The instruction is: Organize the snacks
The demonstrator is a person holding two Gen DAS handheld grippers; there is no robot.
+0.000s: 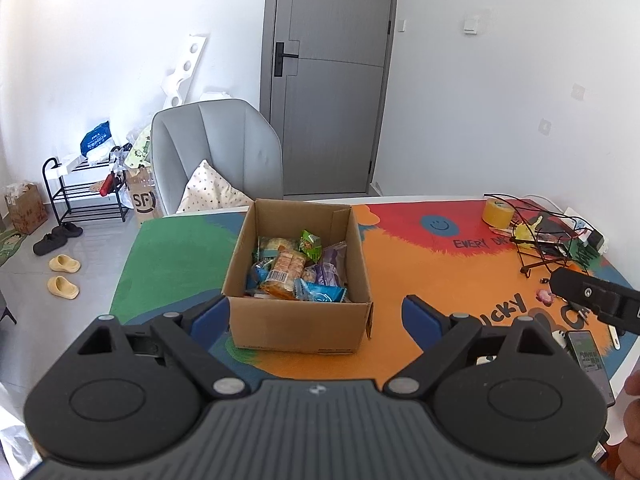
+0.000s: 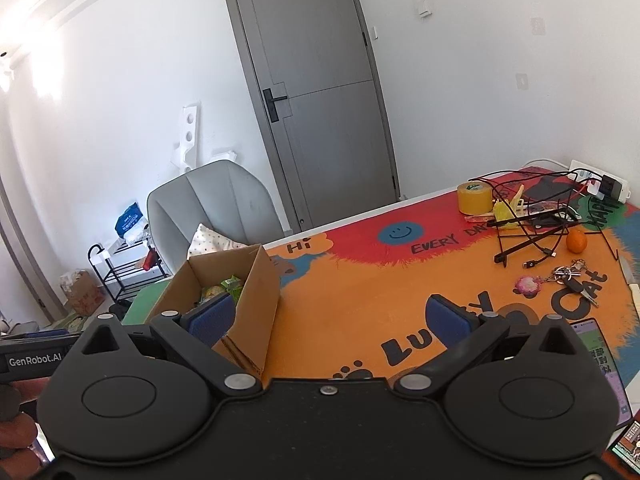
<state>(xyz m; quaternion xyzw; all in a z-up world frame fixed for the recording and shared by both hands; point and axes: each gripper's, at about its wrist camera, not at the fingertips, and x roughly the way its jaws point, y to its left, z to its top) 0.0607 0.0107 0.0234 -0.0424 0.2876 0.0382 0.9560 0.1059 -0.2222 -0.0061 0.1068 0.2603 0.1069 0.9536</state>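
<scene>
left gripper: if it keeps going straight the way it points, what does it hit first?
Probably the cardboard box: its near wall sits centred between the open left gripper fingers, just ahead. Depth is uncertain; it might clear the rim and reach the snacks.

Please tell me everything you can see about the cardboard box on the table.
The cardboard box is plain brown corrugated card, open at the top, with its flaps folded down inside. It stands upright on the colourful tablecloth, near the table's left end. Inside lies a loose pile of snack packets in green, purple, blue and orange wrappers. A small label or print runs along the lower front edge. No gripper touches it; only the cloth beneath and the packets do.
</scene>
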